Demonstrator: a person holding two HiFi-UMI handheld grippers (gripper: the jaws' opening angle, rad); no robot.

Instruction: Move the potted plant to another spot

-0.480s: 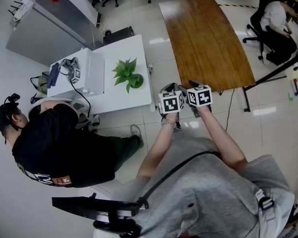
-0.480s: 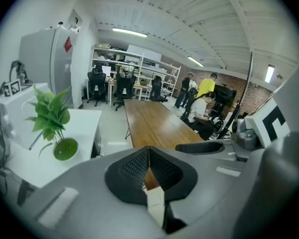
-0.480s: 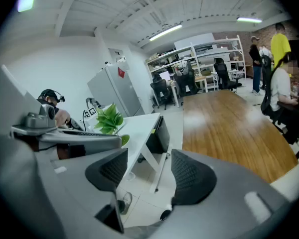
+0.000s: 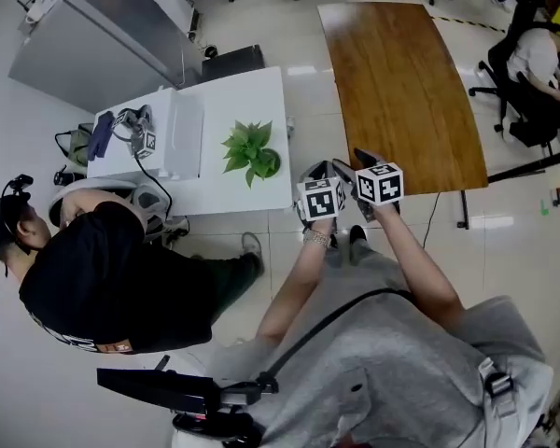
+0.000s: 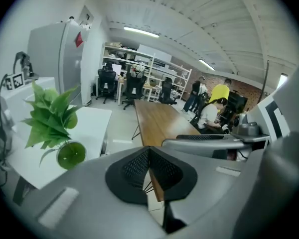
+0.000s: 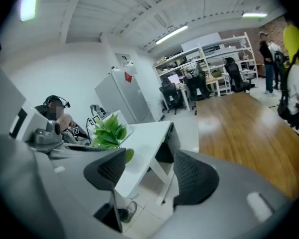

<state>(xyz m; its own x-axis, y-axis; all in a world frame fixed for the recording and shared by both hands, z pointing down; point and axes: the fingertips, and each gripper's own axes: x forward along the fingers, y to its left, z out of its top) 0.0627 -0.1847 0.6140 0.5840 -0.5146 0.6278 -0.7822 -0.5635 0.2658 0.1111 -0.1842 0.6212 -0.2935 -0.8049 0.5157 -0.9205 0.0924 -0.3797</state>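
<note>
The potted plant (image 4: 252,152), green leaves in a round green pot, stands near the front right corner of the white table (image 4: 243,91). My left gripper (image 4: 315,171) hovers over the floor just right of that corner, apart from the plant, its jaws shut on nothing. In the left gripper view the plant (image 5: 52,118) is at the left, and the left gripper (image 5: 149,169) shows its pads meeting. My right gripper (image 4: 362,160) is beside the left one. In the right gripper view, the right gripper (image 6: 149,176) is open and empty, and the plant (image 6: 109,131) lies beyond its left jaw.
A long wooden table (image 4: 401,91) stands to the right of the white one. A person in black (image 4: 103,278) crouches at the white table's near left. A white box (image 4: 182,133) and cables lie on that table. A grey cabinet (image 4: 93,45) stands behind, with office chairs farther back.
The head view has shifted a little, so the tables sit slightly lower and to the right. Both grippers stay side by side, a bit nearer the white table's corner.
</note>
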